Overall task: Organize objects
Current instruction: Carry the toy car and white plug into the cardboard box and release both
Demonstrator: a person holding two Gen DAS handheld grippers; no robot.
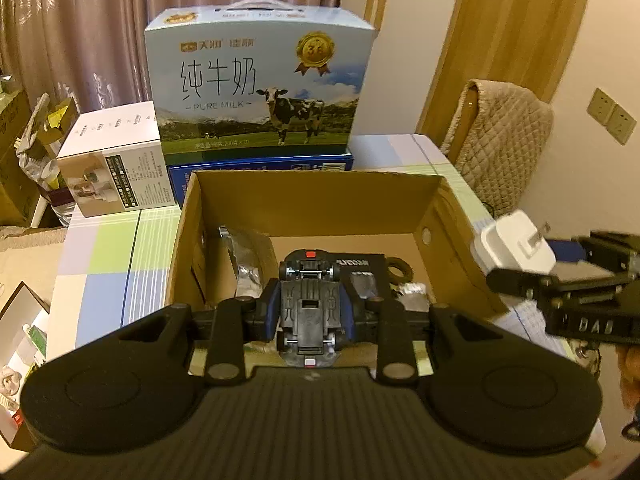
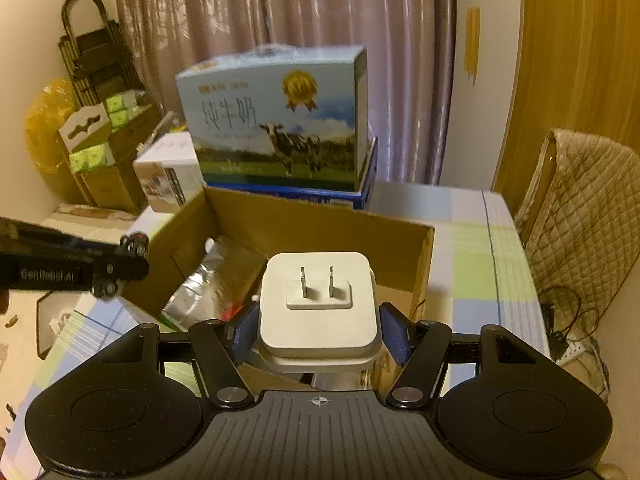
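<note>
Here the left claw (image 1: 308,312) is clenched on a toy car (image 1: 308,304), belly up, its hard black plastic underside and small wheels showing between blue pads that pinch its sides. It hangs over the near edge of the cardboard box (image 1: 320,200). The right claw (image 2: 318,332) grips a white plug adapter (image 2: 318,304), a smooth, rounded square block with two flat metal prongs facing the camera, also above the near rim of the box.

The car looks like the shakier hold: the pads bear on narrow, glossy sides, so a tilt or a bump on the rim could let it twist and drop hard onto what lies below. The adapter is slick and wide, so it could slide out forwards if the hold loosens early, and fall on the desk (image 2: 472,240) instead of in the box. Both claws come at the same opening from either side, so they could knock each other over it.

Inside the box lie crinkled silver foil packets (image 1: 244,256), a dark flat pack and a dark ring of tape (image 1: 398,268); a dropped car could land askew on these uneven things. The box walls are plain brown corrugated card, and would probably give if pushed. It sits on a desk with a smooth cloth in pale green, blue and white checks. Behind stands a glossy milk carton (image 1: 260,84) on a blue case, then pleated curtains.
</note>
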